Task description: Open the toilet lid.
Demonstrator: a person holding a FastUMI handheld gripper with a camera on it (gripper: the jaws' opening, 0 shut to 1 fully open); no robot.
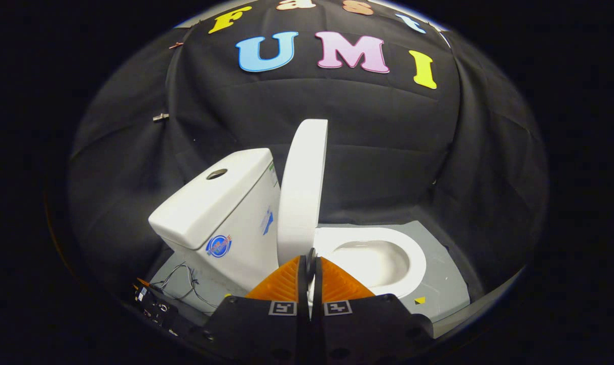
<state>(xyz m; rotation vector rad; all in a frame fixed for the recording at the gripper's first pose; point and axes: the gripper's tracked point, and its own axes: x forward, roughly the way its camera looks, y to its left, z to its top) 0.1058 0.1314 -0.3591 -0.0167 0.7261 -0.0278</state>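
Observation:
A white toilet stands just beyond my fingers. Its lid is raised upright, leaning back toward the cistern to its left. To the right of the lid lie the seat ring and the open bowl. My gripper is shut, its two fingers pressed together with nothing between them. The fingertips sit just in front of the lid's lower edge, near the hinge; I cannot tell whether they touch it.
The toilet rests on a grey floor panel. Loose wires and a small device lie on the floor left of the cistern. Black cloth walls close in behind and on both sides.

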